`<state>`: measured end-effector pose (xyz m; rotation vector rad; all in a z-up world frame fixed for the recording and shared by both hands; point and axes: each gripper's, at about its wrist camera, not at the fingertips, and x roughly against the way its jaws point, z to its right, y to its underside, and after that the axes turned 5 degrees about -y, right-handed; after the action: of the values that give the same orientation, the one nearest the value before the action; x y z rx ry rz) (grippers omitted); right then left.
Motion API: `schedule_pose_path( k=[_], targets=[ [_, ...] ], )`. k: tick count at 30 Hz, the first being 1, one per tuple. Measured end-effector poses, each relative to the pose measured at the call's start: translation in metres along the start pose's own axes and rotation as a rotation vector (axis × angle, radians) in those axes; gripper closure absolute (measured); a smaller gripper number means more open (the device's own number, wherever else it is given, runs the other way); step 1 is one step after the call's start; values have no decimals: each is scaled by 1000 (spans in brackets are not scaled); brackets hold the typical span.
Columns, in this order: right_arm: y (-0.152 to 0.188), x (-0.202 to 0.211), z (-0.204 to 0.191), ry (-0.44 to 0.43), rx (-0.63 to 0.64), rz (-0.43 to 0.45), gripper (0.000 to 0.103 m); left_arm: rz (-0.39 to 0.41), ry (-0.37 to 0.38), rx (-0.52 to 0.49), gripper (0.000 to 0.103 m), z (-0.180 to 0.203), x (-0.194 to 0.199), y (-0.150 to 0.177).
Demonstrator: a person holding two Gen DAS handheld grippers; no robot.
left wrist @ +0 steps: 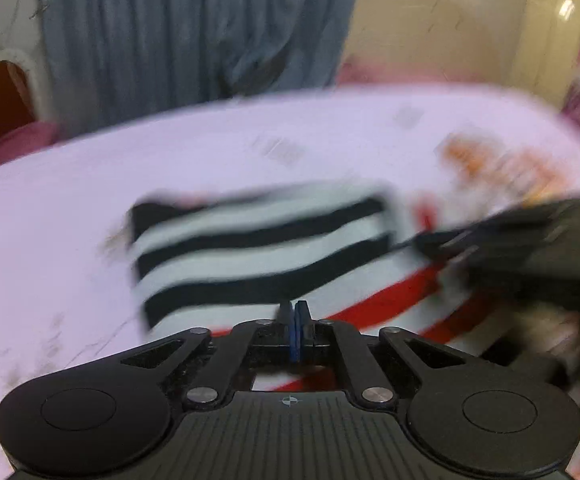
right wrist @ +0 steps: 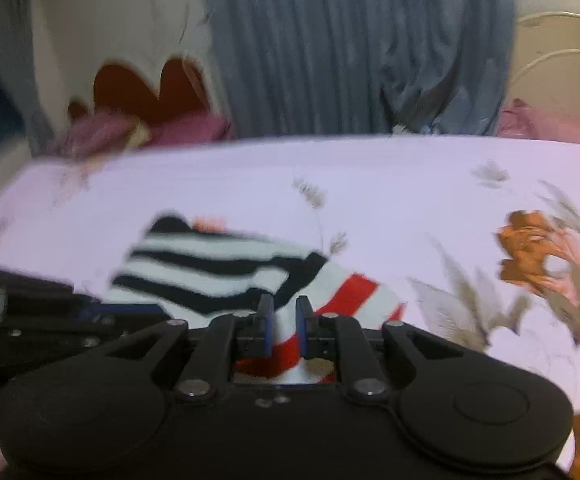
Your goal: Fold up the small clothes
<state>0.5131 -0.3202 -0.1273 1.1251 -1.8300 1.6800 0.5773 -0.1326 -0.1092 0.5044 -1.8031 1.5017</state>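
A small striped garment (left wrist: pixel 258 248) lies on the lilac flowered bedsheet (left wrist: pixel 50 220), its black-and-white part above its red-and-white part (left wrist: pixel 390 292). My left gripper (left wrist: pixel 294 310) has its blue pads pressed together on the garment's near edge. The right gripper (left wrist: pixel 418 244) comes in from the right, its tips at the garment's right edge. In the right wrist view the garment (right wrist: pixel 210 268) sits just ahead. My right gripper (right wrist: pixel 284 312) has its pads a little apart, with red-and-white cloth bunched between them. The left gripper (right wrist: pixel 102 312) is at the garment's left side. Both views are blurred.
The bedsheet (right wrist: pixel 410 208) has orange flower prints (right wrist: pixel 538 252) to the right. Grey-blue curtains (right wrist: pixel 350 40) hang beyond the bed's far edge. Pink cloth (right wrist: pixel 194 128) and a pale headboard with dark red cut-outs (right wrist: pixel 142 88) lie at the back left.
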Motion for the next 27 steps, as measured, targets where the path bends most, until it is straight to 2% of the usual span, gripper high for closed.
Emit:
schedule_pose_path(
  k=[1,3,6,8,10,12,14,15,17,18,23,27],
  targets=[
    [4,-4,10,25,-22,0,97,9,31,57,101,-10,1,5],
    [5,2,22,1,-100,-1,97,12,30,66,101,-12,4,6],
    [10,2,12,39,-31,11,98,11,7,42,101,-4,4,4],
    [8,5,9,45,-42,11,96,27,-2,35,100,2,15,1],
    [4,23,4,42,-38,55,86,57,-6,0,100,7,31,2],
    [9,41,-5,21,-19,89,86,56,20,5,100,11,41,7],
    [17,53,-11,2,-4,100,86,50,15,-5,100,16,46,16],
    [24,55,-13,1,3,89,86,37,-3,-13,100,18,43,21],
    [37,37,-9,4,-10,-4,88,26,-16,-18,100,19,37,27],
    [43,37,-7,0,-15,22,88,23,-23,-24,100,20,38,26],
    [37,45,-13,12,-9,20,87,31,-46,-48,100,25,45,28],
    [46,70,-15,-18,-14,59,85,43,-65,-72,100,27,54,37]
  ],
)
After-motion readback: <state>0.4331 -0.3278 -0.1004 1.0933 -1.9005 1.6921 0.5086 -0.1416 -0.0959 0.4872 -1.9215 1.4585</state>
